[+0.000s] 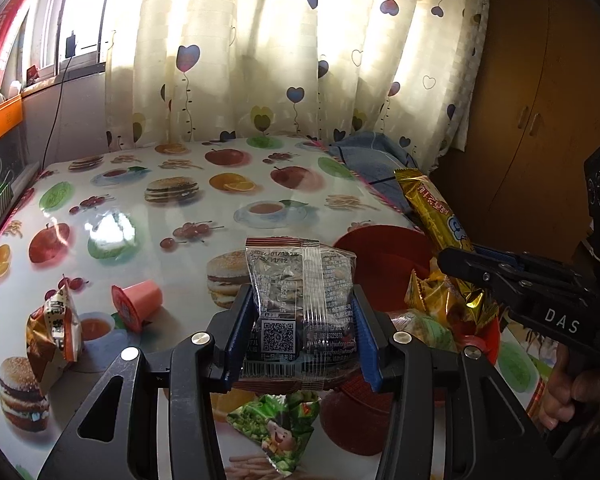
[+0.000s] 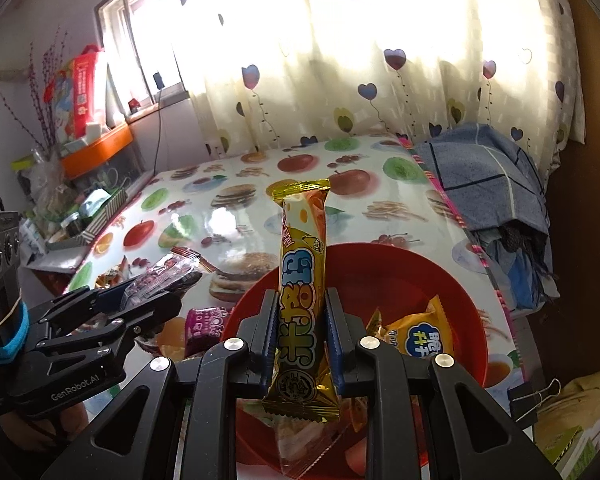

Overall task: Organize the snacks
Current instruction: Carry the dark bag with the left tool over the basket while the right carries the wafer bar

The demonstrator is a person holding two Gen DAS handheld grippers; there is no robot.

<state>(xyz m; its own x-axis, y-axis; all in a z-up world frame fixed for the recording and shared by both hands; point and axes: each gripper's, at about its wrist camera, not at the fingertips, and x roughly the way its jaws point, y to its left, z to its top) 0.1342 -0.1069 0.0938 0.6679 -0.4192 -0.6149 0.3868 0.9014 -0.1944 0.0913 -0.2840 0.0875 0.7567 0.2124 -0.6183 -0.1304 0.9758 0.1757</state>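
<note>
Holding a clear snack packet (image 1: 300, 308) upright, the left tool (image 1: 296, 330) has it pinched by both edges above the counter (image 1: 148, 216), presumably so it can be carried rightward to the red bowl (image 2: 452, 280). Beside it the right tool (image 2: 300, 344), clamped on a long gold snack bar (image 2: 302, 292), hangs just over that bowl, seemingly ready to drop it among the packets inside.

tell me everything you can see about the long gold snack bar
The gold snack bar is a long, narrow packet in shiny foil, yellow on the front with big blue-and-white cartoon lettering and crimped gold ends. It is sealed and stands nearly upright, clamped around its lower half between the blue pads of the right gripper. It is held above the red bowl, which already holds other packets.
</note>
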